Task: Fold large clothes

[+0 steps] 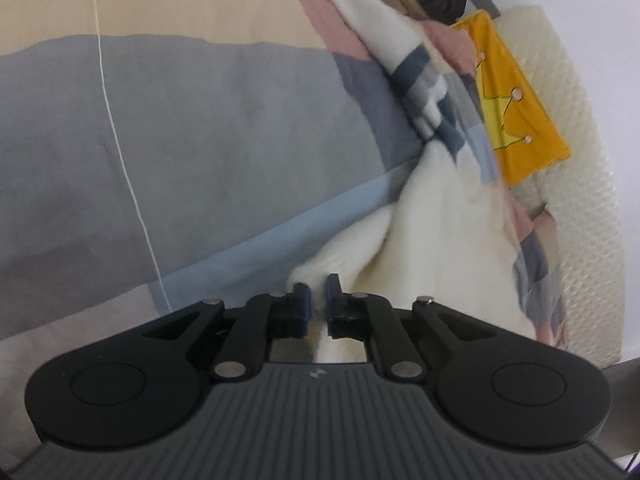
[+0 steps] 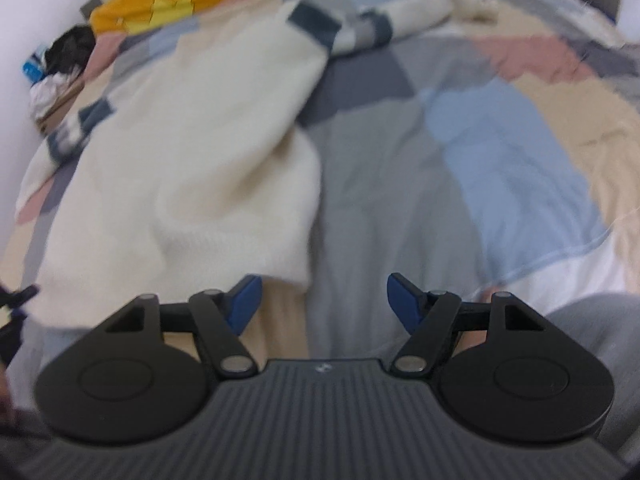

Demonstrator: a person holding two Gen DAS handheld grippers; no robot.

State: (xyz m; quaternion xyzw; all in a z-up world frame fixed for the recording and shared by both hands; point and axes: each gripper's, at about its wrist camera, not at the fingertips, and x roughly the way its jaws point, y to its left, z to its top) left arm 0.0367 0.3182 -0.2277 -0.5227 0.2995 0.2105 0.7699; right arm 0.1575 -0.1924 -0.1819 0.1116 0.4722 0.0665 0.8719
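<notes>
Sweater (image 2: 192,152): cream white, with dark teal and grey stripes at the sleeves.
Bedspread (image 2: 460,140): patchwork blocks of grey, light blue, beige and dusty pink.
Pillow (image 1: 516,112): orange-yellow, printed with a pale yellow crown.
Textured pillow (image 1: 580,184): off-white, bumpy weave.
Fingers (image 2: 404,304): blue pads on black linkage.
Thin cord (image 1: 120,152): white.

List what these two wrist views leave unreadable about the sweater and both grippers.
- Left wrist: cream sweater motion-blurred; its hem inside the left gripper hidden by the pads.
- Right wrist: sweater's left edge cut off by the frame; knit detail blurred.
- Right gripper: open, nothing between.
</notes>
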